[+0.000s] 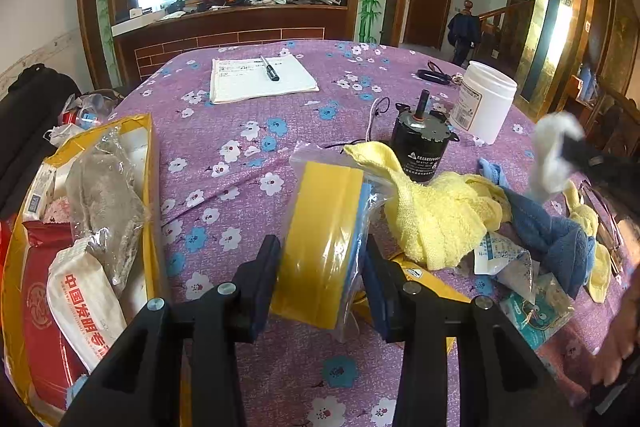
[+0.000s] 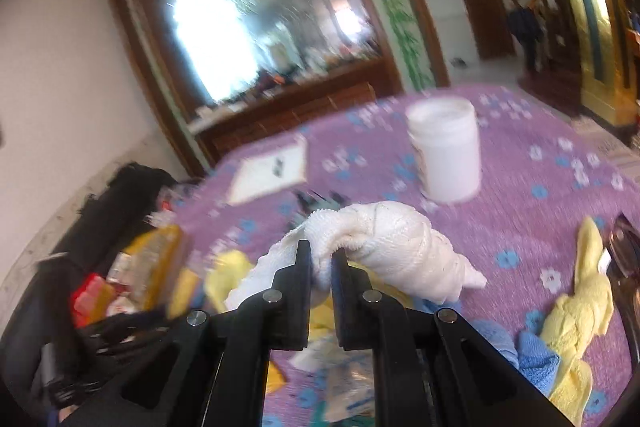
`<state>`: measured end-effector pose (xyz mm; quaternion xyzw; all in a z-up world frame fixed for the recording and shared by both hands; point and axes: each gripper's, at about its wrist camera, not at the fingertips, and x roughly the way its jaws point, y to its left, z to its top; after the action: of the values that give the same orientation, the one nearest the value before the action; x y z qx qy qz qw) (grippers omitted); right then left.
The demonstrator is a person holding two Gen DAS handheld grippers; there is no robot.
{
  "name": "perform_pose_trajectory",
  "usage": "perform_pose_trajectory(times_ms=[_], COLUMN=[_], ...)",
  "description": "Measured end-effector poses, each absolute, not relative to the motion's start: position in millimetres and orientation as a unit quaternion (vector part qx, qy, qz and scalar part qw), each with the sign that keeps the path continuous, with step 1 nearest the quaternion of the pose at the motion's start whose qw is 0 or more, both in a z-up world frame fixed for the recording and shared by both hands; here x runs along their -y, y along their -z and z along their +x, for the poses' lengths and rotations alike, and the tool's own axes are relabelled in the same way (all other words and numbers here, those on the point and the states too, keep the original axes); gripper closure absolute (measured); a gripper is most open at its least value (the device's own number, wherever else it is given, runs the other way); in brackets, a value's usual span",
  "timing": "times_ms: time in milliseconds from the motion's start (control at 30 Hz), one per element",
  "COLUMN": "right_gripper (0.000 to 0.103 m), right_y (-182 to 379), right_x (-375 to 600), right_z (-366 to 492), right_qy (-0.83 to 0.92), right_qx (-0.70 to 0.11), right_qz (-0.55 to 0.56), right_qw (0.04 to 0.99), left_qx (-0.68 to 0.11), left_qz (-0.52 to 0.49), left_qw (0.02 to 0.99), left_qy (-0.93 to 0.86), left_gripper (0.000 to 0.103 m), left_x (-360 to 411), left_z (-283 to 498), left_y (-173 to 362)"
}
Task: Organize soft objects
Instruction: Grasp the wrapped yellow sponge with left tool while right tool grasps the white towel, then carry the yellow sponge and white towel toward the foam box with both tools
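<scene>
My left claw [image 1: 322,247] and right claw [image 2: 321,265]: matte black angular arms, flat fingers, round silver screw heads.

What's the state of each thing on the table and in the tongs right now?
Left tongs: shut on the bagged sponge.
Bagged sponge: held, in a clear plastic bag.
Right tongs: shut on the white cloth.
White cloth: bunched, lifted off the table.
Yellow cloth: crumpled on the tablecloth.
Blue towel: crumpled beside it.
White jar: upright, lid off.
Motor: standing, shaft up.
Notepad: flat, pen on top.
Yellow box: open, holding packets.
</scene>
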<state>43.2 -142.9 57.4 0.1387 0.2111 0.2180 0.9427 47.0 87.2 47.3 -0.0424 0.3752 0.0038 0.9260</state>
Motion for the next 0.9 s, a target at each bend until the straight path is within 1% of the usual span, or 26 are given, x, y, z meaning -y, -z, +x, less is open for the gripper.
perform_pose_trajectory(times_ms=[100,200,333,367,400,467,500,533,567,633,667,700,733,767,900], right_gripper=[0.093,0.093,0.093,0.093,0.09,0.09,0.086,0.078,0.074,0.054,0.05,0.037,0.027,0.024,0.024], right_y=[-64.1,-60.1,-32.4,-25.9,-18.8,-7.2,-5.6,-4.8,-6.7,-15.5,-19.4,-22.5,-23.9,-24.7,-20.1], right_x=[138.2,133.5,122.1,121.0,120.5,120.9,123.4,126.2,129.7,137.0,139.7,142.8,147.5,149.6,150.9], right_z=[18.8,-3.5,-28.5,-32.4,-35.9,-37.3,-37.2,-36.4,-35.3,-33.0,-32.6,-32.4,-31.7,-30.3,-20.2], right_qy=[-0.251,-0.291,-0.327,-0.325,-0.321,-0.305,-0.298,-0.29,-0.277,-0.26,-0.254,-0.244,-0.238,-0.234,-0.22], right_qx=[-0.193,-0.21,-0.277,-0.29,-0.309,-0.35,-0.358,-0.361,-0.367,-0.362,-0.358,-0.356,-0.355,-0.355,-0.383], right_qz=[0.13,0.109,0.05,0.038,0.025,0.006,0.005,0.004,0.001,0.008,0.013,0.021,0.029,0.037,0.063], right_qw=[0.94,0.927,0.902,0.899,0.895,0.886,0.885,0.886,0.888,0.895,0.898,0.902,0.903,0.904,0.895], left_qx=[-0.379,-0.376,-0.378,-0.378,-0.377,-0.376,-0.377,-0.378,-0.378,-0.377,-0.377,-0.376,-0.376,-0.375,-0.369], left_qz=[-0.05,-0.05,-0.053,-0.053,-0.054,-0.055,-0.056,-0.056,-0.057,-0.057,-0.058,-0.061,-0.064,-0.065,-0.065], left_qw=[0.924,0.925,0.924,0.924,0.924,0.925,0.925,0.924,0.924,0.924,0.925,0.925,0.925,0.925,0.927], left_qy=[-0.003,-0.006,-0.007,-0.006,-0.006,-0.004,-0.002,-0.001,0.001,0.0,0.0,0.0,0.0,0.0,0.004], left_gripper=[0.064,0.064,0.064,0.064,0.064,0.064,0.064,0.064,0.064,0.064,0.064,0.064,0.064,0.064,0.064], left_x=[-90.5,-92.1,-94.0,-94.2,-94.3,-94.3,-94.2,-94.1,-93.8,-93.7,-94.5,-95.5,-96.7,-97.3,-96.4], left_z=[48.2,47.7,47.3,47.2,47.1,46.9,47.0,46.9,46.7,46.0,45.8,45.4,45.2,45.2,42.6], left_y=[-46.6,-47.9,-48.0,-48.3,-48.4,-48.9,-48.7,-48.7,-48.5,-48.8,-48.9,-49.0,-49.2,-49.9,-52.5])
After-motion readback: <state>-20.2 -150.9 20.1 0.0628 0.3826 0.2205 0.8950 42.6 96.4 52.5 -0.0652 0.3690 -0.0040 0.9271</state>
